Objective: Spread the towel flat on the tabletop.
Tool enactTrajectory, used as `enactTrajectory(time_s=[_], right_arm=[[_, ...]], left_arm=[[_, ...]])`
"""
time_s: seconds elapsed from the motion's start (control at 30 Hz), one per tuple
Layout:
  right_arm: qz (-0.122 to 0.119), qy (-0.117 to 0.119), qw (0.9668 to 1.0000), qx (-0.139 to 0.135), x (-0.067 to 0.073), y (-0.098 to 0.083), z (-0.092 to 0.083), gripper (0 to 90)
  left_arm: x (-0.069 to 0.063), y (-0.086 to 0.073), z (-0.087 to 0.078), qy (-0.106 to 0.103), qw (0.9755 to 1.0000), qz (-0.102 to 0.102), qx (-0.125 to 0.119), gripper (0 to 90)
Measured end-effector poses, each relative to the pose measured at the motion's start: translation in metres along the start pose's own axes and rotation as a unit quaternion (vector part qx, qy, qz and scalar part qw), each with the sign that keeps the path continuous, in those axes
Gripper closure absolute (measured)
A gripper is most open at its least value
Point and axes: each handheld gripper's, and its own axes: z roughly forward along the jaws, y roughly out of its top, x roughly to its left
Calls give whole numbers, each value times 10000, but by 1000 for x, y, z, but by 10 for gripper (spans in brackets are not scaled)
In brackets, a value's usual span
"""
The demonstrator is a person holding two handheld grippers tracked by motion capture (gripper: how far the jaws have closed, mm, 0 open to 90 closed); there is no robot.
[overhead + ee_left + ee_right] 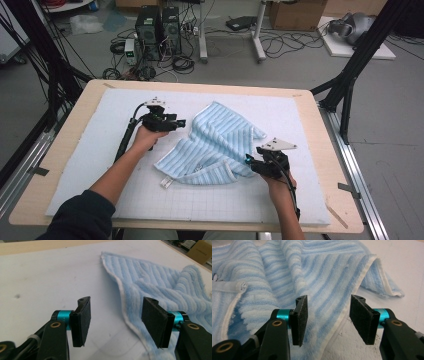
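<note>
Towel (220, 145) lies crumpled between left tool (181, 122) and right tool (248, 161), both released

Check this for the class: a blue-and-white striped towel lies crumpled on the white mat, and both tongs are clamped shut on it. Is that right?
Not quite. The towel does lie crumpled on the mat, but the left tongs and right tongs stand open, gripping nothing, as each gripper view shows.

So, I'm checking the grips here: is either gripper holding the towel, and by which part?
Nothing is held. The left gripper and the right gripper both stand open beside the towel, their pads not pressing on it.
</note>
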Motion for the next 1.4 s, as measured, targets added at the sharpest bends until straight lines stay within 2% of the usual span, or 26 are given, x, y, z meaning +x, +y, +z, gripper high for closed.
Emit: enactTrajectory(time_s=[0.03, 0.17, 0.2, 0.23, 0.4, 0.43, 0.47, 0.5, 0.53, 0.6, 0.63, 0.67, 0.7, 0.73, 0.8, 0.93, 0.97, 1.03, 1.07, 1.1, 1.13, 1.17, 1.2, 1.23, 1.3, 1.4], right_arm=[[-23, -10, 10000, 11, 1, 0, 0, 486], [-34, -8, 10000, 3, 1, 0, 1, 486], [-58, -15, 10000, -2, 2, 0, 1, 486], [-56, -11, 10000, 1, 2, 0, 1, 484], [-79, -2, 10000, 2, 3, 0, 1, 484], [-49, -1, 10000, -16, 3, 0, 1, 482], [-49, -1, 10000, -16, 3, 0, 1, 482], [-81, -5, 10000, -27, 3, -1, 0, 480], [-81, -5, 10000, -27, 3, -1, 0, 480], [-77, -19, 10000, -31, 4, -1, 0, 476], [-73, -12, 10000, -24, 4, -2, 0, 475], [-73, -12, 10000, -24, 4, -2, 0, 475], [-73, -14, 10000, -26, 4, -2, -1, 474], [-60, -12, 10000, -29, 3, -2, -1, 472], [-75, -22, 10000, -53, 3, -2, -1, 471], [-66, -16, 10000, -34, 4, -2, 0, 469], [-73, -3, 10000, -8, 5, -2, 1, 469], [-76, 10, 10000, -6, 5, -2, 2, 469], [-64, 14, 10000, 1, 6, -2, 3, 469], [-83, 11, 10000, 3, 5, -1, 3, 469], [-77, 11, 10000, 2, 5, -1, 3, 468], [-55, 7, 10000, 0, 6, -1, 4, 466], [-55, 7, 10000, 0, 6, -1, 4, 466], [-42, 7, 10000, -16, 6, -1, 5, 464], [-39, 0, 10000, -26, 7, 0, 6, 459], [-8, 3, 10000, -56, 8, 1, 8, 453]], left_arm=[[-1, 5, 12, -12, 10000, -3, 85, 412], [1, 12, 34, -11, 9997, -94, 211, 412], [1, 12, 34, -11, 9997, -94, 211, 414], [1, 17, 44, -36, 9996, -155, 250, 414], [-4, 26, 63, -35, 9995, -88, 316, 414], [-6, 27, 75, 35, 9989, -134, 447, 411], [-6, 27, 75, 35, 9989, -134, 447, 412], [-6, 25, 84, 230, 9979, -185, 584, 414], [-6, 25, 84, 230, 9979, -185, 584, 418], [-8, 24, 87, 425, 9971, -145, 608, 437], [-9, 24, 86, 495, 9965, 42, 666, 513], [-9, 24, 86, 495, 9965, 42, 666, 621], [-10, 24, 85, 492, 9959, 200, 734, 621], [-10, 24, 84, 521, 9952, 317, 767, 732], [-9, 22, 81, 516, 9952, 361, 744, 866], [-2, 19, 71, 658, 9956, 226, 626, 877], [6, 18, 63, 806, 9953, 71, 539, 877], [11, 18, 58, 892, 9947, -8, 518, 878], [20, 18, 47, 1145, 9924, -118, 435, 878], [26, 18, 41, 1266, 9911, -211, 342, 878], [26, 18, 41, 1266, 9911, -211, 342, 877], [35, 17, 29, 1520, 9875, -338, 231, 877], [35, 17, 29, 1520, 9875, -338, 231, 877], [45, 15, 19, 1739, 9836, -468, 123, 877], [53, 12, 11, 1899, 9800, -590, 11, 877], [59, 6, 5, 1861, 9802, -679, -63, 867]])
